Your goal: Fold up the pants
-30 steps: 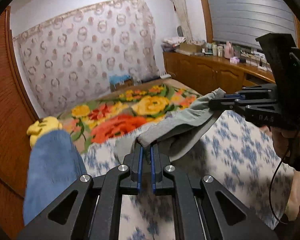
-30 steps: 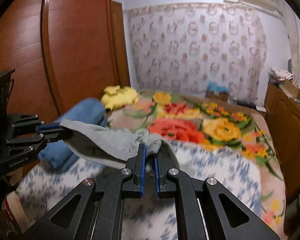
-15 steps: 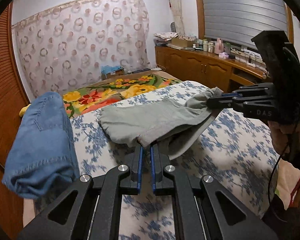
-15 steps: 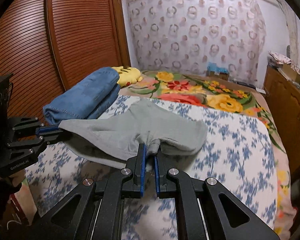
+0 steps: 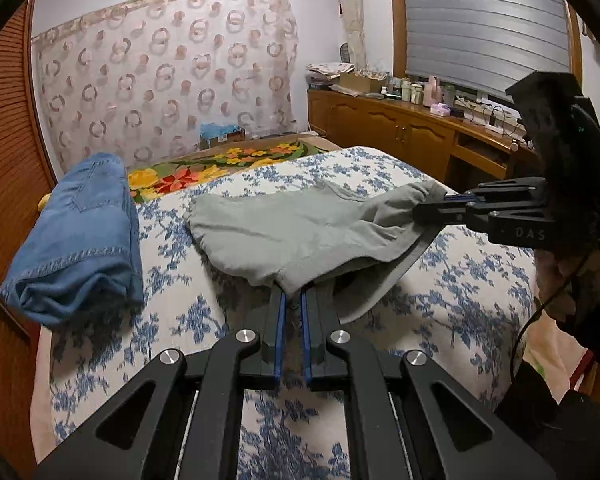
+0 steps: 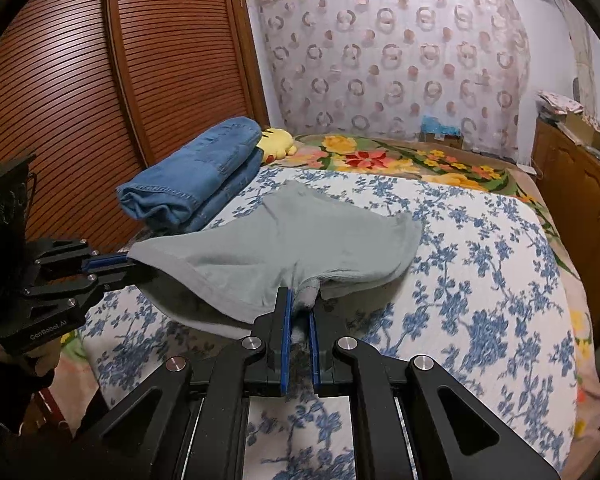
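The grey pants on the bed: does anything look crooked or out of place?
Nothing is damaged. The grey fabric pants lie partly on the blue-flowered white bedspread, near edge lifted by left gripper and right gripper, so the fold is unfinished. The folded blue denim jeans look tidy.

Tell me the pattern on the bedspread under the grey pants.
White with blue flower sprigs; the bedspread shows best in the right wrist view.

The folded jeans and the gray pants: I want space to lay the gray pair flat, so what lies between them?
In the left wrist view, only bare blue-flowered bedspread separates the folded jeans from the gray pants.
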`<state>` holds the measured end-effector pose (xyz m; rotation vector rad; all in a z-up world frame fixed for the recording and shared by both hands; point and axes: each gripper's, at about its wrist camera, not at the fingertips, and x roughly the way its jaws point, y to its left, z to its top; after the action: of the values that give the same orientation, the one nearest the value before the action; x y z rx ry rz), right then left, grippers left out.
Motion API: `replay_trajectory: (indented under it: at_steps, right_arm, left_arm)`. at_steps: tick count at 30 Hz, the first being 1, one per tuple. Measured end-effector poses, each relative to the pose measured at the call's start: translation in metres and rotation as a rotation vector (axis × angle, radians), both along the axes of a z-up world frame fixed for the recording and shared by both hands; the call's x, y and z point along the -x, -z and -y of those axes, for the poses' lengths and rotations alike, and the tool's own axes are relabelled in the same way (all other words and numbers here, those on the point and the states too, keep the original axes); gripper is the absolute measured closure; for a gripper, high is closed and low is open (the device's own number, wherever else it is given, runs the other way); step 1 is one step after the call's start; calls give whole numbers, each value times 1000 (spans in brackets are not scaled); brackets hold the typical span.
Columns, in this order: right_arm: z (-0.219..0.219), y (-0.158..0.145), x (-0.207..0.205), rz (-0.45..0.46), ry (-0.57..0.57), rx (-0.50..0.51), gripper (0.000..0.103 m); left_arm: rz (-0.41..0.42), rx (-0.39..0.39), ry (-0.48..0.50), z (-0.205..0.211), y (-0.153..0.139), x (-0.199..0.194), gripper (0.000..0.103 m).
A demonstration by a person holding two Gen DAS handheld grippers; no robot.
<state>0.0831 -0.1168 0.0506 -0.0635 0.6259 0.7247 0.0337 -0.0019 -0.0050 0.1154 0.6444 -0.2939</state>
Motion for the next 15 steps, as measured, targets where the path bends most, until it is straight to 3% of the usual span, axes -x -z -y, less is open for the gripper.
replay_trajectory:
  at_steps: [15]
  right_arm:
    - [-4,34,8,-74,9,14,95]
  left_arm:
    - [-95,6,-13,-4,45,3,95]
